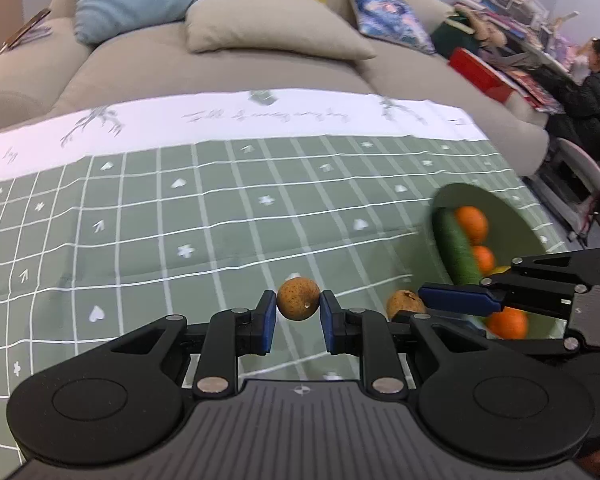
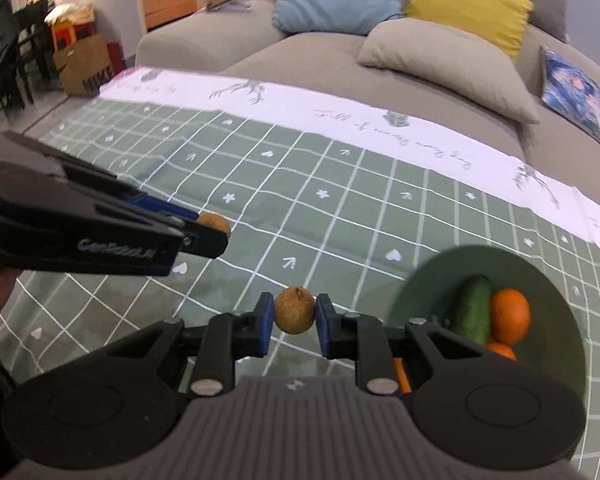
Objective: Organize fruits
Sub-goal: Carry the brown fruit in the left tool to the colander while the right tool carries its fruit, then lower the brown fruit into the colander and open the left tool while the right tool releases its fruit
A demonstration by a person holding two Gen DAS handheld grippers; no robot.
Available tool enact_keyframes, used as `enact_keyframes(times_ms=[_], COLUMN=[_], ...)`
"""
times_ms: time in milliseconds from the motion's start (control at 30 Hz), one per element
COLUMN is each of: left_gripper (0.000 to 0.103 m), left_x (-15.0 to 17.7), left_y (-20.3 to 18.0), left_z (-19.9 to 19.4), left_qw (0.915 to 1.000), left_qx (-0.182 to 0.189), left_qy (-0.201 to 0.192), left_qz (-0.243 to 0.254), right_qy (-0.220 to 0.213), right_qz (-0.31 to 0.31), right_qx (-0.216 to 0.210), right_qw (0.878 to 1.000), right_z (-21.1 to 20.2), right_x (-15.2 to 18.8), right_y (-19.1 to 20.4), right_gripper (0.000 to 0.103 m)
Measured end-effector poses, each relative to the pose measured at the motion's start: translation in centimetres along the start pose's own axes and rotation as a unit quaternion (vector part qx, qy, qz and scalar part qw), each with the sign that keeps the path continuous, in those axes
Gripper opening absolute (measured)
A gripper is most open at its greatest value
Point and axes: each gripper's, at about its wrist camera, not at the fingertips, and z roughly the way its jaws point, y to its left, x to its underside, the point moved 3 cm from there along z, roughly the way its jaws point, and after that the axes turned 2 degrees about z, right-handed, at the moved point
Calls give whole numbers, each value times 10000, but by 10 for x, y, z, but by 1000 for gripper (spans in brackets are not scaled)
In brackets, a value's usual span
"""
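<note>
Oranges [image 2: 510, 316] and cucumber [image 2: 473, 313] already placed in bowl [image 2: 428, 280]. Two brown fruits left outside bowl: one [image 1: 298, 298] gripped by left tongs [image 1: 298, 306], other [image 2: 294, 309] by right tongs [image 2: 294, 317], both near bowl.

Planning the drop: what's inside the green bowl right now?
The green bowl holds a cucumber and at least three oranges. A yellow sliver shows too; the right gripper covers that part.

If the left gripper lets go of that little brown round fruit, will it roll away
Probably yes. The brown fruit looks nearly spherical, with no flat side, so it would likely roll on the smooth checked cloth. Its rough-looking skin should grip well between the left gripper pads. It seems small, likely light.
</note>
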Motion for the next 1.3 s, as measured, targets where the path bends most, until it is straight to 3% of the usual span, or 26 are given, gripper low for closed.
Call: enact_keyframes(times_ms=[400,700,1300], left_gripper=[25,25,25], left_x=[-9,-14,-25], left_y=[-75,-124,-144], left_z=[-11,-4,47], left_qw=[9978,9938,9892], left_qx=[468,623,495], left_qy=[-98,-38,375], left_qz=[459,923,1331], right_qy=[-245,-419,-328], right_qz=[626,1325,1664], right_qx=[247,442,629], right_qw=[9974,9893,9835], right_z=[-53,-75,-59], right_x=[37,57,60], right_y=[-43,-85,-144], right_gripper=[18,18,18])
